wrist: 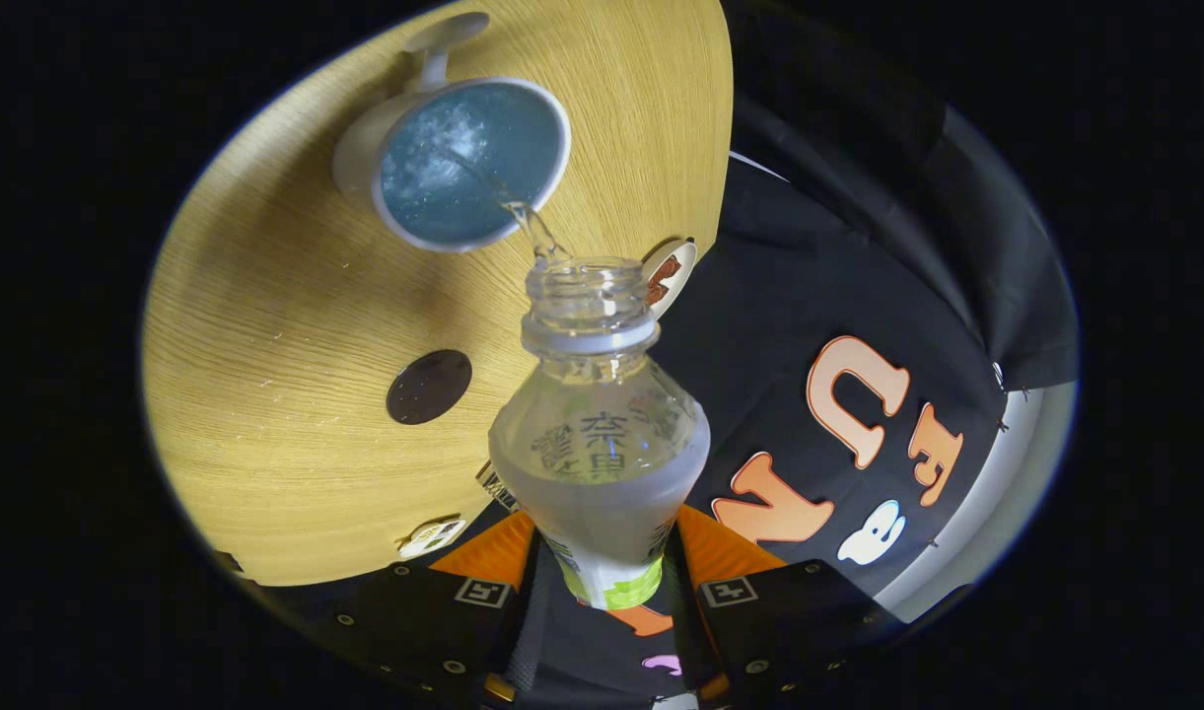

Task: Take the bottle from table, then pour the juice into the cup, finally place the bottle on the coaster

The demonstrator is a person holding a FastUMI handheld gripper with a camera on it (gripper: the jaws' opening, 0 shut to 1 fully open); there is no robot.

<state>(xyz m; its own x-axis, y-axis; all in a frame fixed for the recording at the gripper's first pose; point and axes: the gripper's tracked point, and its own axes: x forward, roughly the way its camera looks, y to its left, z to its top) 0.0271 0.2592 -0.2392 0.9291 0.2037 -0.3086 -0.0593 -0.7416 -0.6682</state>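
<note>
**Now pouring: clear bottle tipped over the cup**

Seen from the gripper view, the gripper (602,582) has its jaws clenched on the lower body of a clear plastic bottle (602,444), one finger pressing each side just where the label band sits. The bottle runs straight ahead from between the fingers, its shoulders rounded and ribbed, narrowing to a threaded neck with a pale ring under the open mouth. Liquid inside looks clear to slightly cloudy and fills the lower part near the fingers.

From the mouth a thin, glassy stream (528,222) arcs forward into a cup (454,163) that stands beyond the bottle. The cup is white and smooth outside, round-rimmed, with a blue inner wall; its handle points away from the gripper. Frothy, bubbly liquid covers its inside.

Both sit above a desk (286,316) of pale wood with fine straight grain and a curved-looking edge. On the desk, near the bottle's shoulder and between the cup and the fingers, lies a flat, dark, round coaster (429,387) with a matte surface, well apart from the cup. Past the desk's edge hangs the booth's black cloth wall (858,247), creased in soft folds.
</note>
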